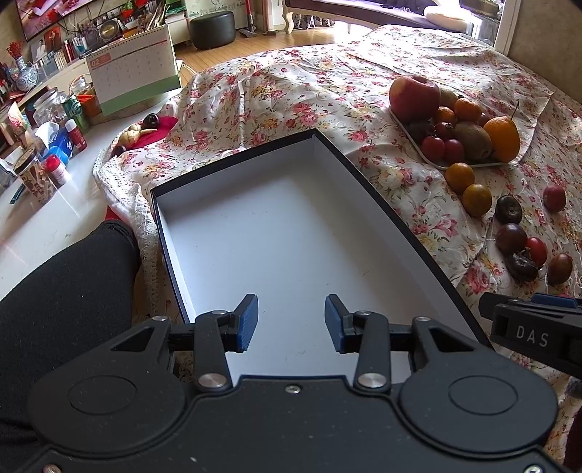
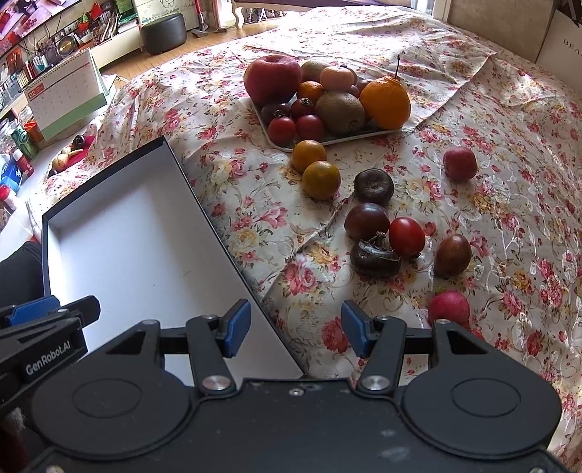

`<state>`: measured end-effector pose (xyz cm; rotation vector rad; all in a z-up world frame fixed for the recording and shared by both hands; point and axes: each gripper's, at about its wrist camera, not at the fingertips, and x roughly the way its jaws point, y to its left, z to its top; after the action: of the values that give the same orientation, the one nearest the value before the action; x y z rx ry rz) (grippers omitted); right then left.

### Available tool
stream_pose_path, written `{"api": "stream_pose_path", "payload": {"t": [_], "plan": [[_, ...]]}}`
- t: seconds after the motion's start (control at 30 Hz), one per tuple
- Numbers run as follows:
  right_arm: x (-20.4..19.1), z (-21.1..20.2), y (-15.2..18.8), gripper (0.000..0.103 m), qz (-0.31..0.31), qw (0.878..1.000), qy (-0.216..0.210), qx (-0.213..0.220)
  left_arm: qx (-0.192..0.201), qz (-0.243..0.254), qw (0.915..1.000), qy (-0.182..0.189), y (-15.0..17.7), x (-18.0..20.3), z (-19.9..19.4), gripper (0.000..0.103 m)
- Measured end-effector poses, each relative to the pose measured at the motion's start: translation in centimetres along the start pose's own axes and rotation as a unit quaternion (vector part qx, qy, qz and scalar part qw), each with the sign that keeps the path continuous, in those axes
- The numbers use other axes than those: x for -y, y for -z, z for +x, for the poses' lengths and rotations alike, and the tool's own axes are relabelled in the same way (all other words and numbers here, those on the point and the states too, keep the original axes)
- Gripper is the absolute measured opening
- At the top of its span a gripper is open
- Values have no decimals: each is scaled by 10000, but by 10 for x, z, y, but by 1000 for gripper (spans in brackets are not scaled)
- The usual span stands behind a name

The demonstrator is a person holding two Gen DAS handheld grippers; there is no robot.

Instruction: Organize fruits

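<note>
An empty black-rimmed box with a white inside point(image 1: 291, 225) point(image 2: 127, 233) lies on the floral cloth. My left gripper point(image 1: 291, 322) hangs open over its near end, nothing between the blue pads. My right gripper point(image 2: 295, 327) is open above the box's right edge and the cloth. A white tray point(image 2: 287, 145) at the back holds a big apple point(image 2: 272, 78), kiwis point(image 2: 340, 112), an orange point(image 2: 385, 103) and small tomatoes. Loose on the cloth lie two small oranges point(image 2: 320, 180), dark tomatoes point(image 2: 366, 220), a red tomato point(image 2: 406, 235) and a red fruit point(image 2: 448, 307) close to my right fingers.
A desk calendar point(image 1: 134, 76), jars and bottles point(image 1: 54, 109) crowd the white counter at the left. A person's dark-clothed leg point(image 1: 65, 291) lies left of the box. A black stool point(image 1: 212, 29) stands on the wooden floor behind. The right gripper's body point(image 1: 534, 331) shows beside the box.
</note>
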<state>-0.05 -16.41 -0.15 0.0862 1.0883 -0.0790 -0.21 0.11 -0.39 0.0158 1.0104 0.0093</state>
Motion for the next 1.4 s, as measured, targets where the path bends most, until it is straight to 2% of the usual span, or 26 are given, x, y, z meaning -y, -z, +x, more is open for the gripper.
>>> {"api": "stream_pose_path", "payload": {"t": [0.53,0.7,0.97,1.2,1.4], "plan": [[2,12,4,58,-27,9996,-128,-264,-213,94,9997,-57,-2,5,5,49],[1,17,4,58,-50,9994,-37,-334,-211,75,9997,-51,-2,5,5,49],[-7,15,4,58,-361,9991,100,-216,-254,40,9997,-48,-2,4,5,49],[-7,12,2,61,-523,9982,278,56,-266,34,9996,-44,-3,3,6,49],[3,11,-2,60,-292,9995,67,44,-271,9,9996,-37,-2,2,7,49]]}}
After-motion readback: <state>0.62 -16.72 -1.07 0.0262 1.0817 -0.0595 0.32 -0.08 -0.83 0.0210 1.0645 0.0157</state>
